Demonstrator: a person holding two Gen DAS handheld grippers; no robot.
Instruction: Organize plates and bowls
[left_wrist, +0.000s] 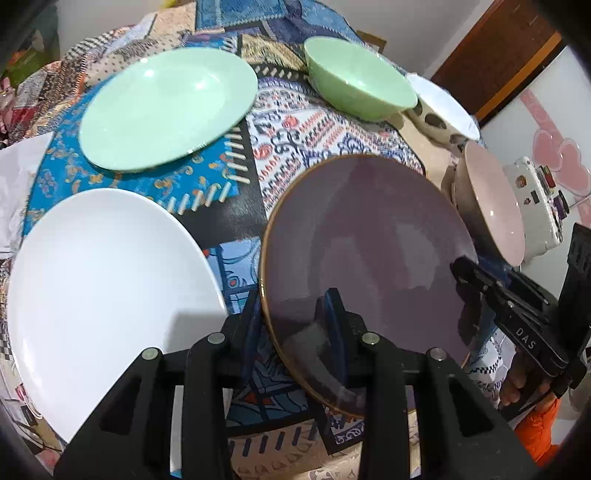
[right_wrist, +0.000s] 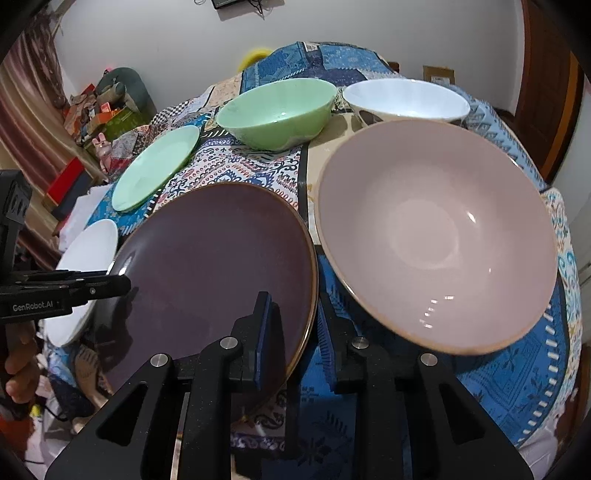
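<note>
Both grippers pinch the purple plate (left_wrist: 365, 240) at opposite rim edges.

Left gripper (left_wrist: 295, 325) has one finger under and one over the near rim; right gripper (right_wrist: 291, 332) straddles the plate's right edge the same way, so the plate hangs tilted above the patchwork tablecloth (left_wrist: 295, 122). White plate (left_wrist: 103, 288) lies just left, pink bowl (right_wrist: 436, 236) close right, crowding any swing that way.
</note>
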